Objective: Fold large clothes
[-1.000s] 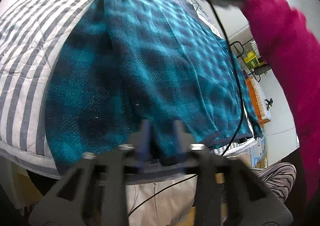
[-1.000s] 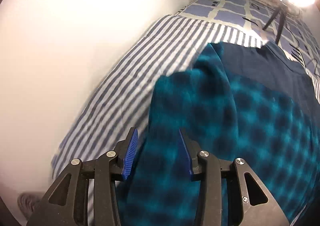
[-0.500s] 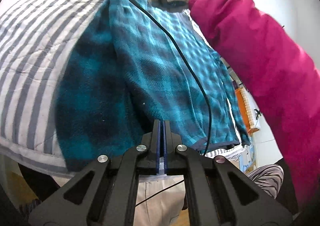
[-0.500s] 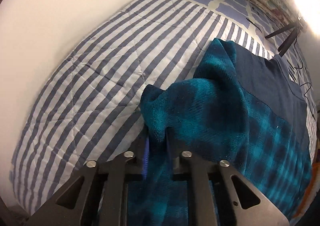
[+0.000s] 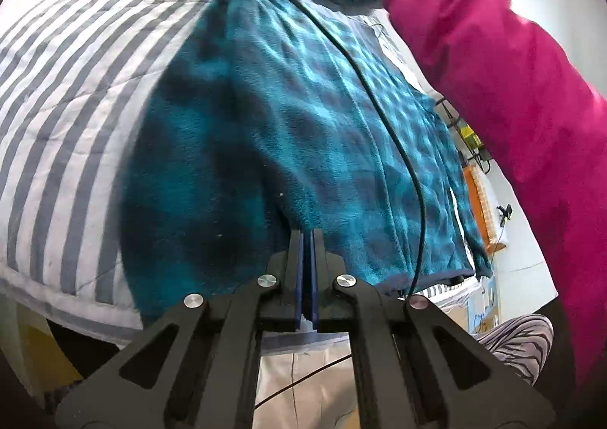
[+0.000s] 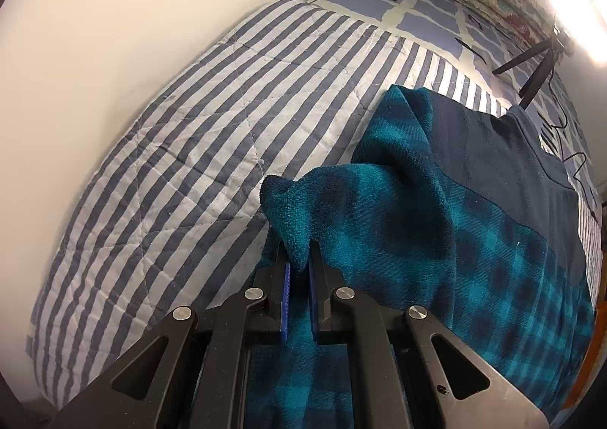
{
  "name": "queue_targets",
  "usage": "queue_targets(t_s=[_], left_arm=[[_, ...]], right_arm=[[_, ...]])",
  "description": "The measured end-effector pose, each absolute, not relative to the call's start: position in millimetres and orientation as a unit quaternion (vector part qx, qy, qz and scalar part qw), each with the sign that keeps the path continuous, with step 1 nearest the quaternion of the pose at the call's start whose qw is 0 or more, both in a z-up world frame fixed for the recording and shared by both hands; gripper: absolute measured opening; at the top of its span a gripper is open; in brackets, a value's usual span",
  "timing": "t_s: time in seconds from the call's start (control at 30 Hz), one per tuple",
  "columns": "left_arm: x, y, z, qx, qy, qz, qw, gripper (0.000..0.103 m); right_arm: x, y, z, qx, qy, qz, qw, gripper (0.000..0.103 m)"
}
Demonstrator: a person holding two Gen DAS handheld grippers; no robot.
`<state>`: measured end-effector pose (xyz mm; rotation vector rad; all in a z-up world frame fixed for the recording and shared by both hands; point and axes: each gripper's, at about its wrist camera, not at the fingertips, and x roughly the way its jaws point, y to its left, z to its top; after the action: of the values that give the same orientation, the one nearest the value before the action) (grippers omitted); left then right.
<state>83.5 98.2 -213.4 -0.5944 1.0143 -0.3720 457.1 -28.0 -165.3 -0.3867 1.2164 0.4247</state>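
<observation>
your left hand-held gripper is clamped on the teal fleece's near hem, your right hand-held gripper pinches its far corner; its length runs between them, over the bed

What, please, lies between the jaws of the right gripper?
A pinched fold of the teal plaid fleece garment; the right gripper is shut on it, as the right wrist view shows.
</observation>
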Motion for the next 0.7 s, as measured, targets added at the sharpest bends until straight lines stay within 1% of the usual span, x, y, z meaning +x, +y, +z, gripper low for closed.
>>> queue_targets(t_s=[0.13,0.23,0.33,0.5,0.63,0.7], left_arm=[[71.9,112.0,-186.6,-0.307,0.448,-0.191,0.817,0.0],[61.1,130.3,-162.8,-0.284,0.428,-0.172,0.84,0.0],[63.7,144.4,-172.9,-0.279,0.445,-0.143,0.839,0.0],[66.1,148.5,-214.1,-0.267,0.494,-0.086,0.823,0.0],[59.6,150.0,-212.1,-0.246,0.491,-0.071,0.833,0.0],[56.3,152.3,-206.6,-0.244,0.484,-0.062,0.838,0.0]], right_arm=[[464.2,-29.9,-163.3,-0.176,0.566,0.197,0.781,0.006],[470.5,-28.9,-158.5,-0.166,0.561,0.201,0.786,0.006],[475.8,-23.7,-161.0,-0.158,0.561,0.198,0.788,0.006],[478.4,-13.2,-179.9,-0.152,0.566,0.192,0.787,0.006],[479.5,-15.4,-191.6,-0.135,0.562,0.19,0.793,0.006],[479.9,-21.7,-187.2,-0.111,0.564,0.199,0.794,0.009]])
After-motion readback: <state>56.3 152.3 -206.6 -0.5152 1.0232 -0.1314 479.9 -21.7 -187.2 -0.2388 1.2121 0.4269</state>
